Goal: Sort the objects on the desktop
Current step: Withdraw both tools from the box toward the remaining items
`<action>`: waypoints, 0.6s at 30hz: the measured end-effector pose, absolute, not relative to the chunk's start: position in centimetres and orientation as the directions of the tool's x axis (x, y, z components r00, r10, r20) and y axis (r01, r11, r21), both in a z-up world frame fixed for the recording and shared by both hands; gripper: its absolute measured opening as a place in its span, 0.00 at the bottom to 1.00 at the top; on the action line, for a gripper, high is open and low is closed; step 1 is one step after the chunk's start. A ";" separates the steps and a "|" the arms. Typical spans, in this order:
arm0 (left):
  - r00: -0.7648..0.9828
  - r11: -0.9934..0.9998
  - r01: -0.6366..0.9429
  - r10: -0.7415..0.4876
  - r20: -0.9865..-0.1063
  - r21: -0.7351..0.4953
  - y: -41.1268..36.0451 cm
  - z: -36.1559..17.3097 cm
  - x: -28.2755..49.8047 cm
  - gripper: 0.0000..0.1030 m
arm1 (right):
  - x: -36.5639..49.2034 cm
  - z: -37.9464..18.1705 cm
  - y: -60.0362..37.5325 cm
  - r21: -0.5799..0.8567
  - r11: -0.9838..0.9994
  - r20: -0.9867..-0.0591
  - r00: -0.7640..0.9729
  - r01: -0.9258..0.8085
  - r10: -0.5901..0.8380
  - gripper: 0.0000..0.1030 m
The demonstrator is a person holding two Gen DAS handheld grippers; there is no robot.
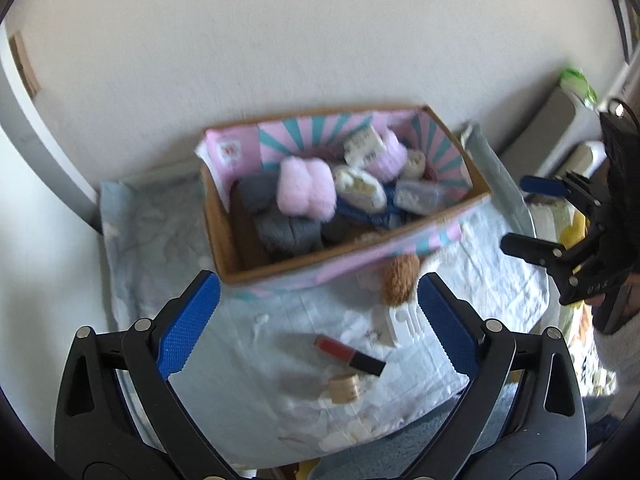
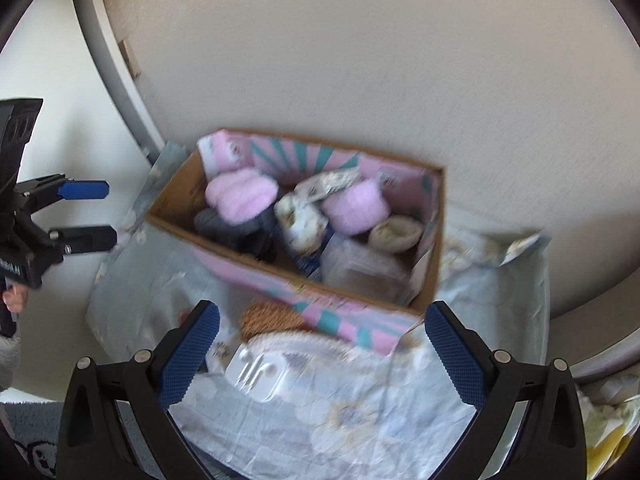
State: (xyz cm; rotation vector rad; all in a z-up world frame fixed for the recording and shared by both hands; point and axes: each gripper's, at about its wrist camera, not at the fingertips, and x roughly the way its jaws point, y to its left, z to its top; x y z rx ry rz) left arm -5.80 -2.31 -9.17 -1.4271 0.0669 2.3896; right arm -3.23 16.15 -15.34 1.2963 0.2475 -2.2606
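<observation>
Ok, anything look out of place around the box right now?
Nothing is spilled or broken. Four items lie loose on the cloth outside the cardboard box: a red lip-gloss tube, a small tan jar, a white plastic tray and a brown fuzzy thing tucked against the box's front wall.

Home, prob. bedroom: floral cloth, cardboard box w/ fluffy socks, plain wall.

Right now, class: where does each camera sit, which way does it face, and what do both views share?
Left wrist: on the left gripper, angled down at lip gloss; its blue fingers show.
Right wrist: on the right gripper, angled down at a white tray; a hand shows.
Shared: cardboard box, each other's gripper.
</observation>
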 end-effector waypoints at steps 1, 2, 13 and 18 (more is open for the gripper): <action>-0.421 -0.930 -0.341 0.283 -0.862 -0.138 -2.1 -9.7 -5.3 0.96 | -3.0 -16.0 16.0 0.110 -0.847 -0.852 -0.389 0.521 -0.350 0.99; -0.408 -0.920 -0.367 0.293 -0.865 -0.138 -1.7 -10.4 -4.6 0.96 | -2.9 -16.5 15.9 0.119 -0.845 -0.857 -0.375 0.522 -0.353 0.99; -0.329 -0.797 -0.602 0.312 -0.892 -0.057 2.2 -18.1 0.6 0.97 | -1.4 -21.5 12.6 0.114 -0.762 -0.889 -0.277 0.638 -0.364 0.99; -0.376 -0.786 -0.619 0.306 -0.875 -0.009 2.6 -20.5 0.8 0.97 | -1.8 -24.1 10.2 0.040 -0.718 -0.897 -0.292 0.695 -0.333 0.99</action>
